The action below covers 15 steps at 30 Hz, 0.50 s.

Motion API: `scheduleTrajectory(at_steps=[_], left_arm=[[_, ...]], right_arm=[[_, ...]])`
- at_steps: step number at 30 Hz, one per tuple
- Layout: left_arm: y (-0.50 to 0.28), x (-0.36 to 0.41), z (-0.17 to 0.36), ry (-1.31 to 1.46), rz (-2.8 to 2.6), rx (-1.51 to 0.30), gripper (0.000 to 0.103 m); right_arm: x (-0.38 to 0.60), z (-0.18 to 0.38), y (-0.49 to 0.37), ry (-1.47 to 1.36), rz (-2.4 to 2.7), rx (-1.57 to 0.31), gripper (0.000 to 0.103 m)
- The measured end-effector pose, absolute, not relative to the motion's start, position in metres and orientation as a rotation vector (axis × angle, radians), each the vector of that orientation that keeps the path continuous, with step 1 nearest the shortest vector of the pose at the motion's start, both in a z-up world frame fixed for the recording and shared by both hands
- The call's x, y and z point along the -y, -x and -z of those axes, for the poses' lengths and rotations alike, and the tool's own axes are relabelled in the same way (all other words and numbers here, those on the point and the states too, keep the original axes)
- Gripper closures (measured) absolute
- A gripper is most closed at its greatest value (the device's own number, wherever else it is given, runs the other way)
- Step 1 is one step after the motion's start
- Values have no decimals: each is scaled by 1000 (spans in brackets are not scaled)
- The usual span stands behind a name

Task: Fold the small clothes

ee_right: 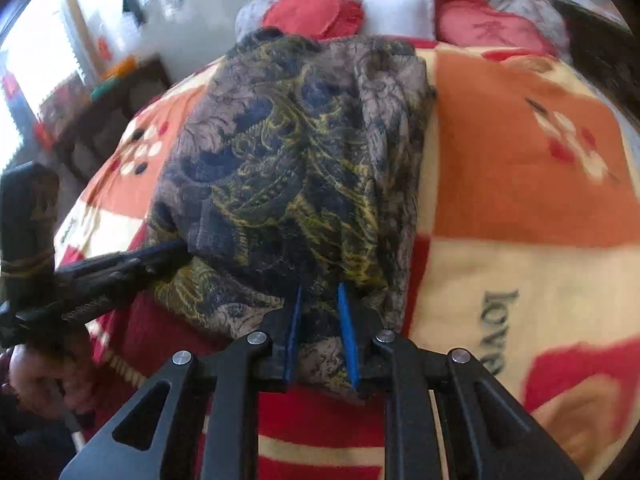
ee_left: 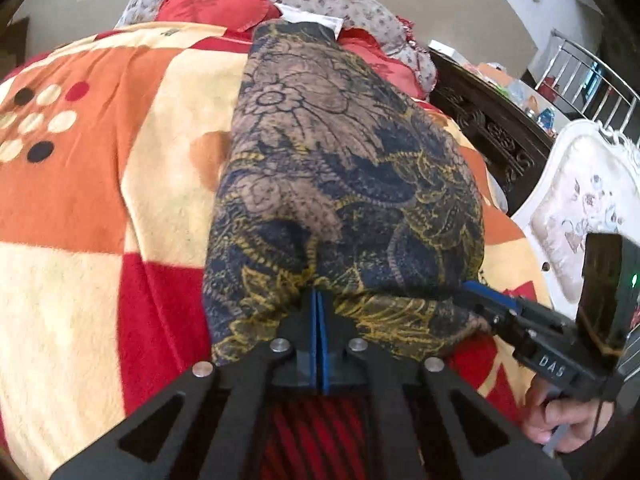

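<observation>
A dark patterned garment (ee_left: 340, 160) in navy, grey and yellow lies lengthwise on the checked orange, cream and red blanket (ee_left: 100, 200). My left gripper (ee_left: 318, 294) is shut, its blue pads pressed together on the garment's near edge. From the right, my right gripper (ee_left: 466, 286) reaches into the same edge. In the right wrist view the garment (ee_right: 288, 160) runs away from me, and my right gripper (ee_right: 320, 287) holds a bunched fold of it between its blue pads. My left gripper (ee_right: 180, 245) bites the hem at the left.
Red pillows (ee_left: 216, 4) and a flowered quilt lie at the bed's far end. A dark carved wooden cabinet (ee_left: 488, 128) and a white upholstered chair (ee_left: 580, 208) stand at the right. A person's hand (ee_left: 560, 420) holds the right gripper's handle.
</observation>
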<state>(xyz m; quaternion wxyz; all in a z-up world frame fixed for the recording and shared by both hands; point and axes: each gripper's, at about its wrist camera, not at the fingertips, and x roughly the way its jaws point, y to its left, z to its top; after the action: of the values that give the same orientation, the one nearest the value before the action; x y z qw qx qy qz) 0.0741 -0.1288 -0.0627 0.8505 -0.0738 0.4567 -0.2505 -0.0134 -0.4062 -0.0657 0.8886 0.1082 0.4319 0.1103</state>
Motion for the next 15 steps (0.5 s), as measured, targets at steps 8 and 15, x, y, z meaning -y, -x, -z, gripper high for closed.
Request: scheduleTrajectory(at_steps=[8, 15], left_arm=[[-145, 167, -15, 161, 466, -804, 92], [-240, 223, -17, 107, 322, -783, 66]], right_arm=[[434, 0, -32, -297, -75, -796, 70], [426, -8, -134, -382, 172, -810, 69]])
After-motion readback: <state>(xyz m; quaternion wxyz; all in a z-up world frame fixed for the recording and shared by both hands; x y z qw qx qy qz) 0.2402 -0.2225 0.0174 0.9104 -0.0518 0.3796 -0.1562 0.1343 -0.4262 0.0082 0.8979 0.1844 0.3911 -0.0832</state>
